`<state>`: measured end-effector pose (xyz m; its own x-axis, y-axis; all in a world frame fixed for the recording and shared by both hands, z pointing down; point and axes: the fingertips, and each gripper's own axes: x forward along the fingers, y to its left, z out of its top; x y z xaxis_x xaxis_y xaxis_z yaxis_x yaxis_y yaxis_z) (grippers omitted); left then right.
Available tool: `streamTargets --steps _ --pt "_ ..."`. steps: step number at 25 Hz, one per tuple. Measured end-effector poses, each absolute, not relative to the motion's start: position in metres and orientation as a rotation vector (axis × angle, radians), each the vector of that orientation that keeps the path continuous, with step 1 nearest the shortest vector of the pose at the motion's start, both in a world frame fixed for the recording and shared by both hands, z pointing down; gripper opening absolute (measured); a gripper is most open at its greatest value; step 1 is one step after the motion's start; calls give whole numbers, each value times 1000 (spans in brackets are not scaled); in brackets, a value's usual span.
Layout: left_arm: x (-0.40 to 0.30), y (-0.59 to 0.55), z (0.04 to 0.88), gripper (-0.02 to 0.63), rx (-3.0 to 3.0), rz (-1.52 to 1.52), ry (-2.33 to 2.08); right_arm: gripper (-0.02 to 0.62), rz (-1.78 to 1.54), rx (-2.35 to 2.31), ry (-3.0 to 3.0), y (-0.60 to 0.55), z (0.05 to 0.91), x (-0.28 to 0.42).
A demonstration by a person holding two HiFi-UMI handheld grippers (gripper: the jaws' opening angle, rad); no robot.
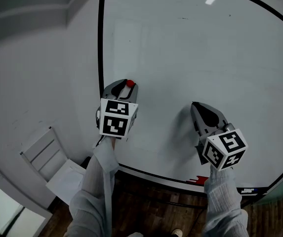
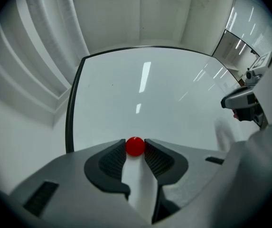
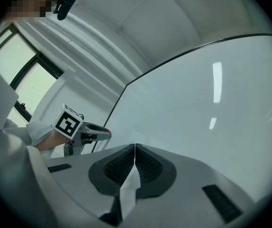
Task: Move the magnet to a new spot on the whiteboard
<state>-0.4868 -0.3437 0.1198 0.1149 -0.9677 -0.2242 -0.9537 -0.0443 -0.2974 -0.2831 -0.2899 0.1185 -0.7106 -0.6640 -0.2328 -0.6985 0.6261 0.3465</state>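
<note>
Nearest the person, two pale sleeves lead up to the grippers. The right gripper [image 3: 135,148], low and right of the board's middle, has its jaws pressed together with nothing between them. The left gripper [image 1: 125,87], near the board's left edge, is clamped on the small glossy red ball-shaped magnet [image 2: 135,146], which sits right at the tips of its ribbed dark pads.

The magnet looks light, hard and smooth, so it would likely slip out of a shallow pinch. A hold across its widest part, as here, seems the safest. It will probably snap onto the steel surface once brought close.

Beyond lies the large white whiteboard [image 1: 190,48] with its thin black frame [image 1: 101,43]. Whether the magnet touches the board or hangs just off it cannot be told from these views.
</note>
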Motion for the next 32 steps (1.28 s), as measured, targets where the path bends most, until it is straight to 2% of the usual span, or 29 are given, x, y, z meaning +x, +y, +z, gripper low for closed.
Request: streamTargets --steps 14,18,22,32 --pt "-487 -342 120 129 -2003 -50 1860 28 622 -1176 2759 -295 128 -279" --pt "-483 -340 122 205 -2024 -30 1847 26 616 -1175 2768 -295 131 -278" --pt "-481 -337 124 234 -2044 -14 1844 26 603 -1178 2768 -294 132 -275" --pt "-472 -304 132 242 -2103 128 1825 28 569 -1209 2741 -284 141 -257"
